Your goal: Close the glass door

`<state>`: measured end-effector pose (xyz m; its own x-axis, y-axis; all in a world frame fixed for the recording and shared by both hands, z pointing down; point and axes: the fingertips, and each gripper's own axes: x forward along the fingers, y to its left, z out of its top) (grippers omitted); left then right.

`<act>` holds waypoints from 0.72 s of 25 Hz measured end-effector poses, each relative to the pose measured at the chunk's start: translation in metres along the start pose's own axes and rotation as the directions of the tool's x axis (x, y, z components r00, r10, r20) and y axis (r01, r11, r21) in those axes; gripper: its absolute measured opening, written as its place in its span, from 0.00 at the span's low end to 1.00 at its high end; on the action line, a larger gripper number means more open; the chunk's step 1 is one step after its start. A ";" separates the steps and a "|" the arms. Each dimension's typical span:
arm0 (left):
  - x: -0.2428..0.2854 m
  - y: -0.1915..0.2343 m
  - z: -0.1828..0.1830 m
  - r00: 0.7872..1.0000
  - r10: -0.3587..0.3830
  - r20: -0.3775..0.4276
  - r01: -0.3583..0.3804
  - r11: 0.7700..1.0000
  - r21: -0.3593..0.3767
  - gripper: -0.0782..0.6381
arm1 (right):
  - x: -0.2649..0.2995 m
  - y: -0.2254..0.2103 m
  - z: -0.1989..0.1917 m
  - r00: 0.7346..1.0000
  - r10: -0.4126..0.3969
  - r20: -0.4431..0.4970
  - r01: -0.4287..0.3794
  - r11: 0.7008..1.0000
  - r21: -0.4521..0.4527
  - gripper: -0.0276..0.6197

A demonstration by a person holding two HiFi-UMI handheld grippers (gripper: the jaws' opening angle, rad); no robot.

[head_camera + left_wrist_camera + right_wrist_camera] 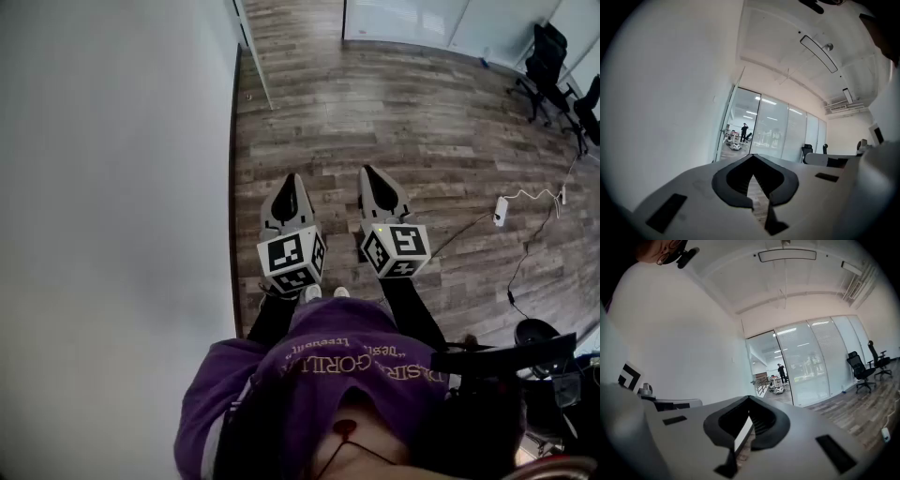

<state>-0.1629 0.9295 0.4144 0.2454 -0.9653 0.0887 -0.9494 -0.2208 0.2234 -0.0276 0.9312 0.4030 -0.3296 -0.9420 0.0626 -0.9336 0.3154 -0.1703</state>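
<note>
The head camera looks steeply down from above the person onto the grey-brown wood-plank floor (394, 122), with a plain white wall (112, 187) filling the left. Cameras on the left gripper (291, 180) and right gripper (370, 172) sit low, close behind their jaws, facing level toward the far frosted glass partition (776, 136). Both share that wall and partition; all three share the floor and black office chairs (548, 61).

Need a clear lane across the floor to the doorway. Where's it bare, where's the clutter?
Bare: the wood floor straight ahead, a lane along the white wall up to the open doorway. Mid-floor beside it is bare too. Crowded: the right edge, with a white cable and adapter, office chairs in the far corner, and dark gear nearby.
</note>
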 end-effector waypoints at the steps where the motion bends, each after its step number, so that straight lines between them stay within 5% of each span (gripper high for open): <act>1: 0.001 -0.001 0.001 1.000 -0.002 0.002 0.002 1.000 -0.004 0.11 | 0.001 -0.001 -0.001 1.000 -0.002 0.001 0.002 1.000 0.000 0.04; 18: 0.015 -0.005 0.011 0.998 -0.013 0.058 0.009 0.997 0.080 0.11 | 0.011 0.004 0.001 0.999 0.042 0.005 -0.042 0.999 -0.028 0.04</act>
<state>-0.1571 0.9149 0.4044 0.2462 -0.9688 0.0291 -0.9599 -0.2396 0.1459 -0.0343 0.9218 0.4019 -0.3682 -0.9284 0.0503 -0.9224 0.3579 -0.1452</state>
